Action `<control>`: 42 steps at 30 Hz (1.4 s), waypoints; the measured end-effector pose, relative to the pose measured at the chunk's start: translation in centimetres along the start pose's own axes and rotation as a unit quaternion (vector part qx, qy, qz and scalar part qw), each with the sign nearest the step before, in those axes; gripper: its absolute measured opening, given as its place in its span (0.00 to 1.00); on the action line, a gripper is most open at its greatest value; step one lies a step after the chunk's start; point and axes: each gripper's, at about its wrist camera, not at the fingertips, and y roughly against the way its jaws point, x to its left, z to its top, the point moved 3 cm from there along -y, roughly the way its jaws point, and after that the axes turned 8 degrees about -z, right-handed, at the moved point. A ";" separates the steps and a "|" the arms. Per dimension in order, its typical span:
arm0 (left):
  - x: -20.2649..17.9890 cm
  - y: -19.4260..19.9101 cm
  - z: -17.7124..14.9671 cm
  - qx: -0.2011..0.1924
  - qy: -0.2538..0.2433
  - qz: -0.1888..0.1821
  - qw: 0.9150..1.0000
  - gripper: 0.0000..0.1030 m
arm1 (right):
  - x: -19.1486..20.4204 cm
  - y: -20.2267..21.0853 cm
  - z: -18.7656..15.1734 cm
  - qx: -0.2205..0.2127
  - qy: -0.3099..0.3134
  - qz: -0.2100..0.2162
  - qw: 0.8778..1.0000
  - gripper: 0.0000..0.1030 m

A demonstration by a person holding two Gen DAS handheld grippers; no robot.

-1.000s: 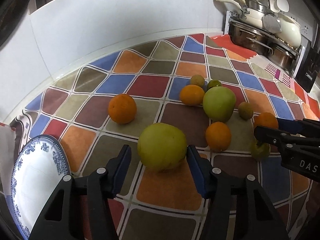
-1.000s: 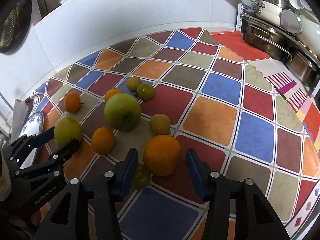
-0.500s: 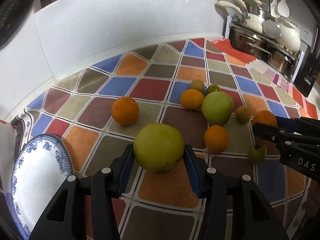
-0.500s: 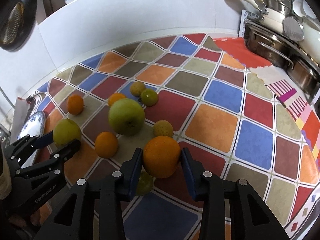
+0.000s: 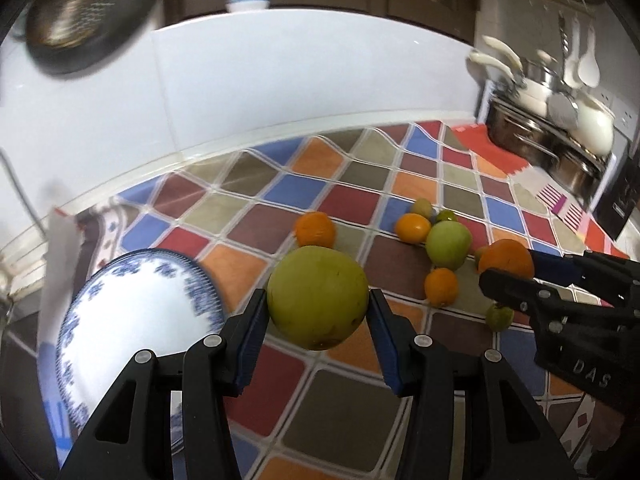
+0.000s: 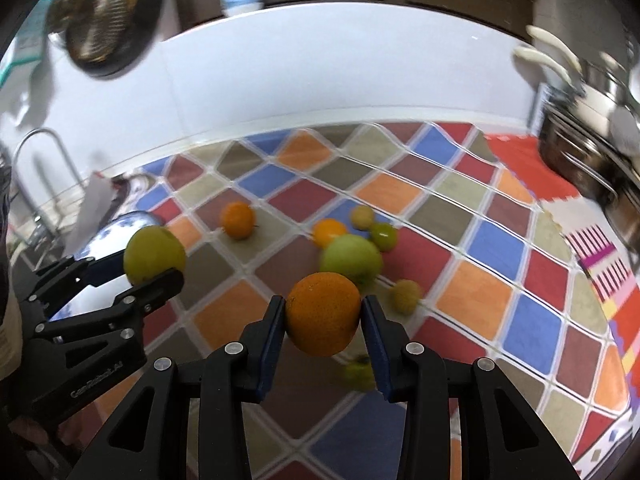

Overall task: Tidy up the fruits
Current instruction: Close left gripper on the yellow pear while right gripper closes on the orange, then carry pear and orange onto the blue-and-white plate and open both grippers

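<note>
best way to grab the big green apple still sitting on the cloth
Grip the big green apple across its widest middle, coming down from above, pads on its left and right flanks. It is round and smooth, so a hold off its middle would likely slip. A small orange and a small green fruit crowd its far side; the near side looks freer.

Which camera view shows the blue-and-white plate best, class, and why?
The left wrist view. There the blue-and-white plate shows most of its white face and patterned rim, beside the left gripper. In the right wrist view only a sliver of it shows, behind the green fruit and that gripper's fingers.
</note>
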 end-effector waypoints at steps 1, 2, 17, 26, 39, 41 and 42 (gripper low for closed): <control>0.4 0.5 -0.1 -0.004 0.005 0.005 1.000 0.48 | 0.7 0.3 0.1 -0.004 0.009 0.009 1.000 0.38; 0.8 0.8 -0.2 -0.007 0.009 0.010 1.000 0.48 | 1.4 0.5 0.2 -0.008 0.015 0.015 1.000 0.38; 9.9 6.5 -3.1 -0.027 0.064 0.110 0.991 0.48 | 12.4 1.1 2.6 -0.047 0.098 0.107 0.988 0.38; 14.6 5.5 -3.4 -0.015 0.072 0.127 0.989 0.48 | 18.1 -2.0 3.9 -0.027 0.129 0.148 0.980 0.38; 19.4 1.2 -4.0 0.023 0.079 0.135 0.987 0.48 | 23.4 -8.7 5.2 0.016 0.184 0.158 0.970 0.38; 20.0 0.8 -4.1 0.029 0.084 0.135 0.987 0.48 | 23.9 -9.5 5.3 0.021 0.186 0.161 0.969 0.38; 20.2 0.6 -4.1 0.031 0.087 0.133 0.987 0.48 | 24.1 -9.9 5.3 0.026 0.186 0.162 0.969 0.38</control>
